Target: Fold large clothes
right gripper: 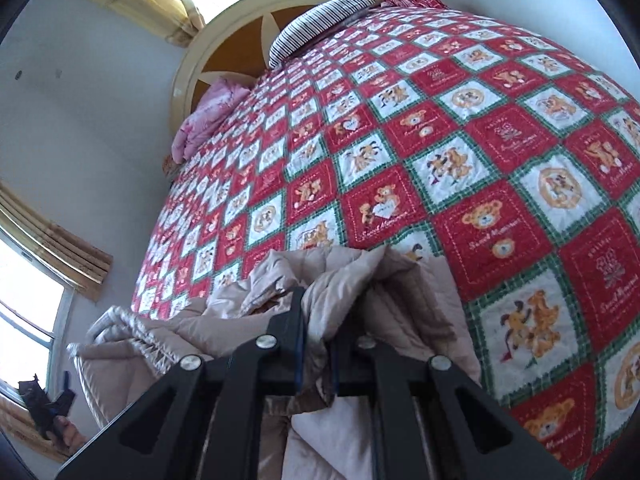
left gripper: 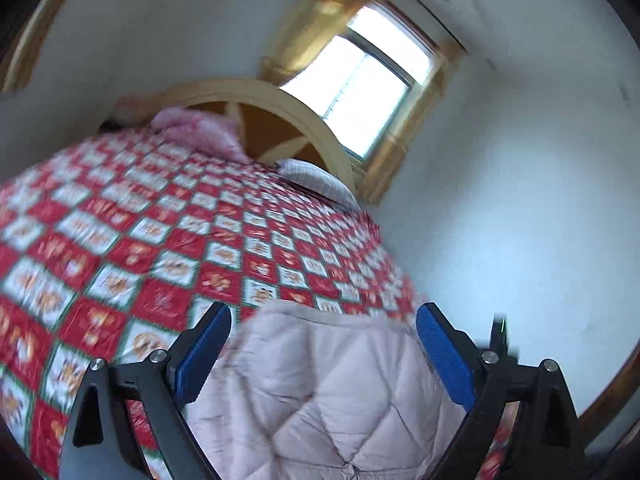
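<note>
Right gripper [right gripper: 318, 320] pinches the quilted coat [right gripper: 360, 280]; left gripper [left gripper: 323, 334] gapes.

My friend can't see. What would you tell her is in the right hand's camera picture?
The right gripper pinches a bunch of puffy beige coat on a bed. The bed has a red and white teddy bear quilt, with a striped pillow and a pink blanket at the far end.

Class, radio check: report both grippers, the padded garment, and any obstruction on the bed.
Left gripper open, over pale pink quilted jacket. Right gripper shut on bunched jacket fabric. Jacket lies crumpled on red-and-white checked teddy-bear quilt. No obstruction visible nearby.
</note>
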